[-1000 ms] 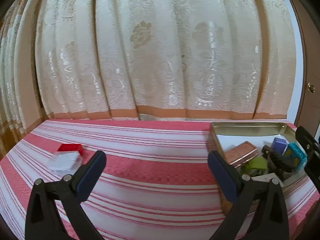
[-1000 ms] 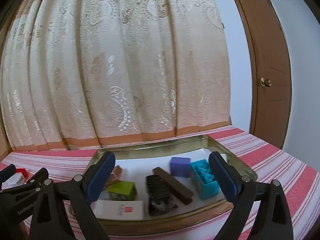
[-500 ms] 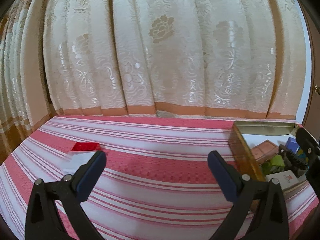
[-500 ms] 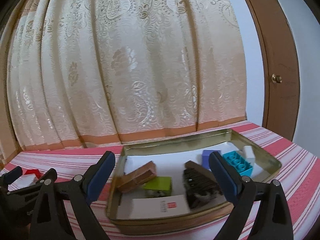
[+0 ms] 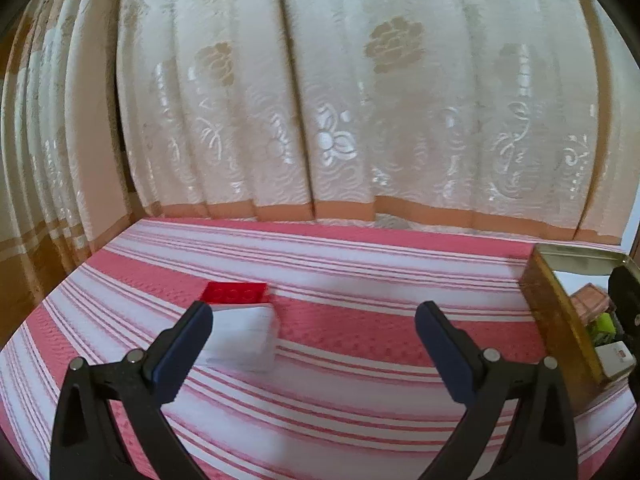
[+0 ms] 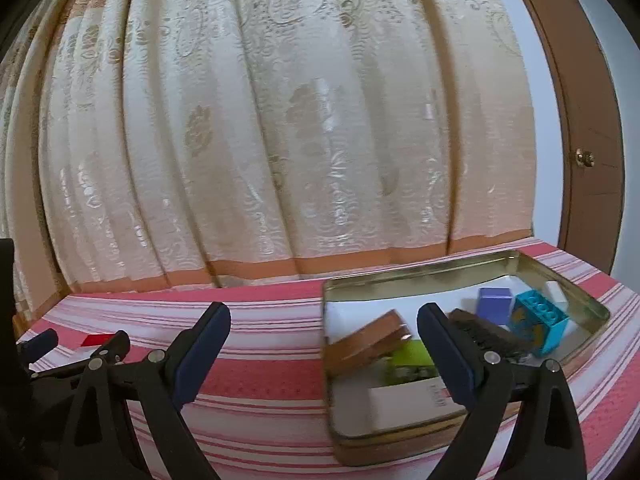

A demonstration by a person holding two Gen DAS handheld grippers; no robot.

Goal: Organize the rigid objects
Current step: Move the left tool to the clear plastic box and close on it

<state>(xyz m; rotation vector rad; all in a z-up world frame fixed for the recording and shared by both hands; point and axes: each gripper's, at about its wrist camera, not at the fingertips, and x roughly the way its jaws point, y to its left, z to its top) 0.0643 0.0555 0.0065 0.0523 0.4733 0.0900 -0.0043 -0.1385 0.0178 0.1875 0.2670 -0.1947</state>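
Your left hand-held gripper (image 5: 312, 320) is spread wide, nothing between its blue pads. Its left pad (image 5: 188, 344) overlaps the near corner of a white box (image 5: 244, 340) in the view; contact cannot be told. A red brick (image 5: 234, 293) lies touching the far side of that box.

Your right hand-held gripper (image 6: 322, 322) is likewise parted and empty. Its right pad (image 6: 444, 352) sits in front of the gold tin (image 6: 420, 276). Inside the tin: a brown block (image 6: 368, 340) tilted at the left, a lime-green block (image 6: 412, 358), a white card box (image 6: 408, 402) at the near edge, a dark comb-like piece (image 6: 492, 334), a purple block (image 6: 494, 304), a teal brick (image 6: 540, 322) and a small white piece (image 6: 556, 290) at the far right.

Versus one second ago: both cameras have swung left. In the left view the white box and red brick have moved from the far left to just ahead of the left pad, and the tin has slid to the right edge (image 5: 560, 312). In the right view the tin has shifted from centre to right of centre. Both gripper openings are unchanged.

The surface (image 5: 360, 328) wears a pink-and-white striped cloth. A cream patterned curtain (image 5: 340, 100) with an orange hem hangs behind; a brown door (image 6: 588, 140) with a brass knob (image 6: 584, 157) stands at right.
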